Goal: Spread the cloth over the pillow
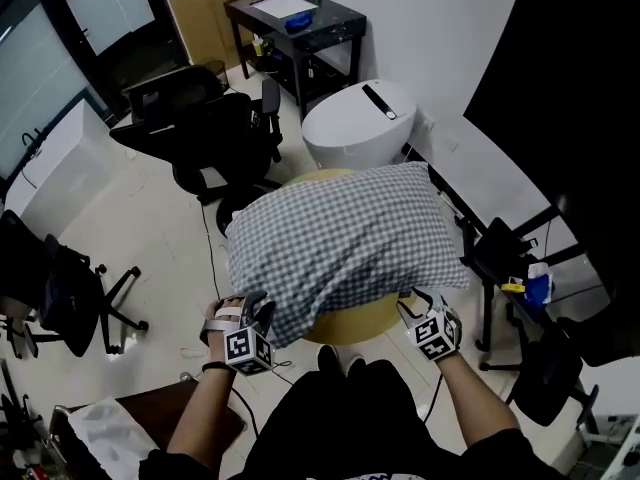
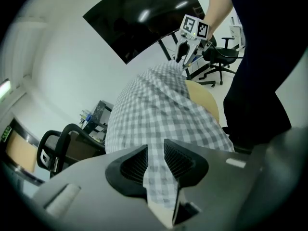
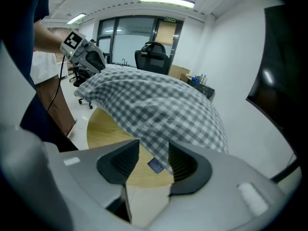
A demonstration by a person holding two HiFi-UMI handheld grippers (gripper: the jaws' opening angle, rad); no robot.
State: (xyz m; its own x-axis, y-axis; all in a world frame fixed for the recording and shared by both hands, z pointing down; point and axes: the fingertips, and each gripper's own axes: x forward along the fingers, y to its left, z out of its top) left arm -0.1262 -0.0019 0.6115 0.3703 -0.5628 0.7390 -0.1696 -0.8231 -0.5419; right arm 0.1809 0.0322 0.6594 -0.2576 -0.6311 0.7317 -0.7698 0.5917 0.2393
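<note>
Cloth (image 1: 345,243), grey-and-white check, bulges big between the two grippers. It reaches ahead of both over the round wooden table (image 1: 365,323), and whatever lies beneath that bulge is hidden. The head view alone takes in the pale floor (image 1: 170,238). It shows black office chairs (image 1: 205,128) ahead-left of the left gripper (image 2: 155,162), then a white rounded unit (image 1: 360,118) and a black desk (image 1: 300,28) farther on. Only the right gripper view catches bare tabletop under the lifted hem. Left gripper pinches its near corner tight, fabric sandwiched between the pads. Right gripper (image 3: 153,160) clamps the other near corner, a small bluish label (image 3: 155,165) dangling between its jaws.
</note>
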